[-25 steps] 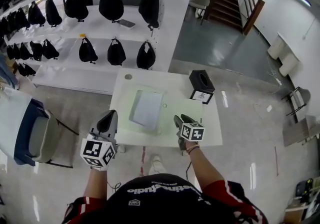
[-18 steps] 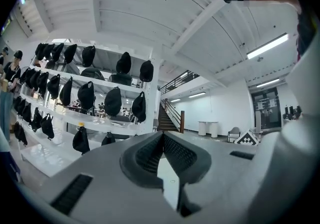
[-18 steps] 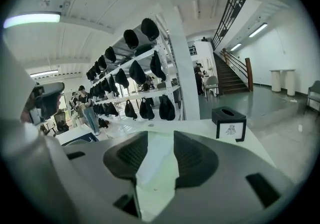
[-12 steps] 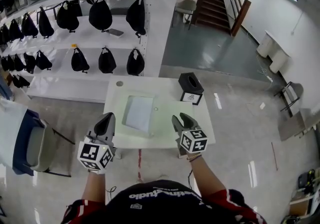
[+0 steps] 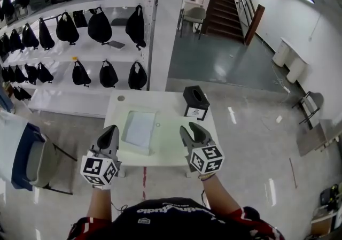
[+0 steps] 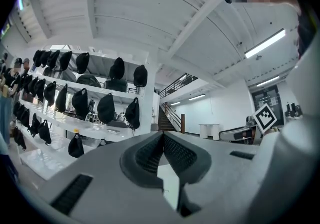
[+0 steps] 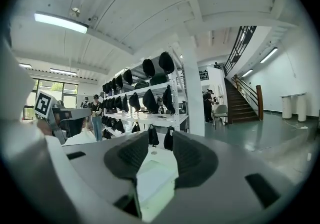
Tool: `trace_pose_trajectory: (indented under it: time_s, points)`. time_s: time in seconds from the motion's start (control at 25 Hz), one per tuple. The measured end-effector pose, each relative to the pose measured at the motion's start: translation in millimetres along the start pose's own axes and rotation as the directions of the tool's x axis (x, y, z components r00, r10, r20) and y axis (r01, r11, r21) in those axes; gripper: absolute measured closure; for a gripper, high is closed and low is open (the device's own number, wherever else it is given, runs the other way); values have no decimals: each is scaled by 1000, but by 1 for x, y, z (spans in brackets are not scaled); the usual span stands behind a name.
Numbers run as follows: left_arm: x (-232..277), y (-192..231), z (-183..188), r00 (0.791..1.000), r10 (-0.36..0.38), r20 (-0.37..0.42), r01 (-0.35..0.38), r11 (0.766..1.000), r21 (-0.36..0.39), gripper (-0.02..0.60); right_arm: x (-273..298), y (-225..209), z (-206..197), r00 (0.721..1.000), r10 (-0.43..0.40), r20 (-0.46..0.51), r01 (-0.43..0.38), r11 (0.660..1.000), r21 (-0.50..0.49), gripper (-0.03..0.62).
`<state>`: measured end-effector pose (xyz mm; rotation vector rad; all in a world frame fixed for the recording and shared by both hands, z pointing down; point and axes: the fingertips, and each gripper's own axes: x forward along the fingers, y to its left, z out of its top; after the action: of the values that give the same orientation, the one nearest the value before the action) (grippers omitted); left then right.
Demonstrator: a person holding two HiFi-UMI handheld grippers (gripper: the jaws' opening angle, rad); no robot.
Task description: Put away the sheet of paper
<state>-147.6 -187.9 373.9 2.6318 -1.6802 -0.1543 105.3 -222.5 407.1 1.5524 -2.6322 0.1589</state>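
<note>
So the sheet of paper (image 5: pixel 139 128) is lying flat on the white bench (image 5: pixel 172 147), left of the middle. It sits on something pale green, a mat or a shallow tray, can't tell which. A black box (image 5: pixel 195 102) with an opening on top stands at the far right corner, well apart from the sheet. Shelves (image 5: pixel 75 46) hung with black bags (image 5: pixel 99 26) are behind the bench.

Both grippers hang above the near edge and neither touches anything. The left gripper (image 5: pixel 111 129) has its jaws pressed together, nothing in them. The right gripper (image 5: pixel 190 126) has its jaws wide apart. They've just been closing a little, with nothing between them, and you only see the sheet down on the bench through the gap.

My take on handling: the paper is super light and floppy, and lying flat like that there's no lip to get a jaw under. I'd go for the near edge or a corner, maybe pinning it with the closed left gripper while the right one lifts or drags the edge up. A gentle pinch should do, since it'll crease or slip out easily.
</note>
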Motion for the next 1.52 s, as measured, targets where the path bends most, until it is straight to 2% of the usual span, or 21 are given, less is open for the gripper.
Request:
trace_pose_trajectory:
  time_s: [0.16, 0.56, 1.0, 1.52]
  points:
    - [0, -11, 0, 1000, 10, 5, -10, 1000, -30, 577, -12, -9, 14, 999, 4, 39, -4, 1000, 6, 453]
    - [-2, -35, 11, 999, 26, 25, -26, 1000, -5, 577, -38, -16, 38, 995, 9, 102, -8, 1000, -6, 485]
    - [-1, -52, 16, 999, 25, 20, -25, 1000, 19, 577, -43, -15, 47, 993, 18, 114, -16, 1000, -25, 554]
    - [-1, -65, 13, 1000, 11, 16, -11, 1000, 27, 577, -51, -21, 44, 992, -7, 123, 7, 1000, -3, 594]
